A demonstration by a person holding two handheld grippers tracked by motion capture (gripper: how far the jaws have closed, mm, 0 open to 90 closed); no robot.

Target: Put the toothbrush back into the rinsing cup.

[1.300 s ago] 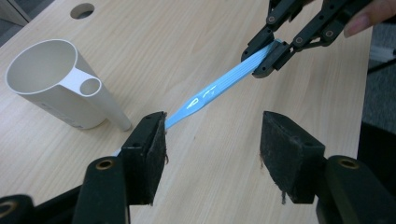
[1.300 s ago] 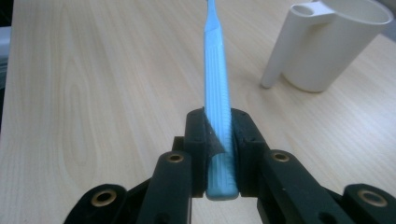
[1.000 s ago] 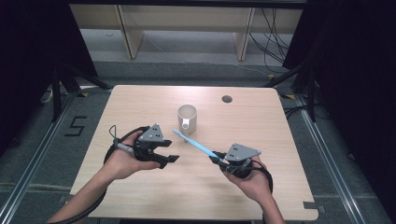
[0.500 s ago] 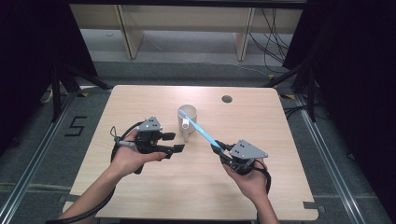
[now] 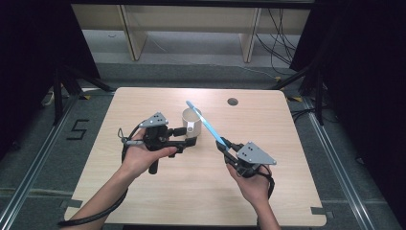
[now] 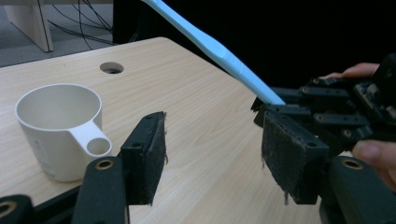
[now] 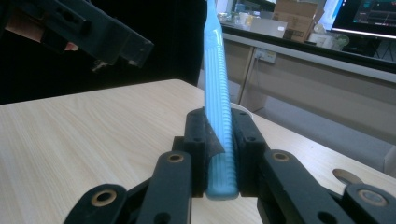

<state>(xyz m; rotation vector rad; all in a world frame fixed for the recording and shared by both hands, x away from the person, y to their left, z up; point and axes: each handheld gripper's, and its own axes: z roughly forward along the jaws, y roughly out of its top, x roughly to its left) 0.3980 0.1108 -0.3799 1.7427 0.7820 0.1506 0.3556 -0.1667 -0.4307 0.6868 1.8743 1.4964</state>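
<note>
My right gripper (image 5: 221,143) clamps the ribbed end of a light blue plastic toothbrush (image 5: 206,122), angled up over the cream plastic mug (image 5: 190,125) mid-table. My left gripper (image 5: 191,142), held level with wrist extended, gapes empty just beside the mug's ring handle (image 6: 95,145).

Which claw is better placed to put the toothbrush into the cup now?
Right. The right claw is already shut on the toothbrush, whose far end hangs over the cup. The left claw is open and empty beside the cup's handle, so it could likely only steady it.
</note>
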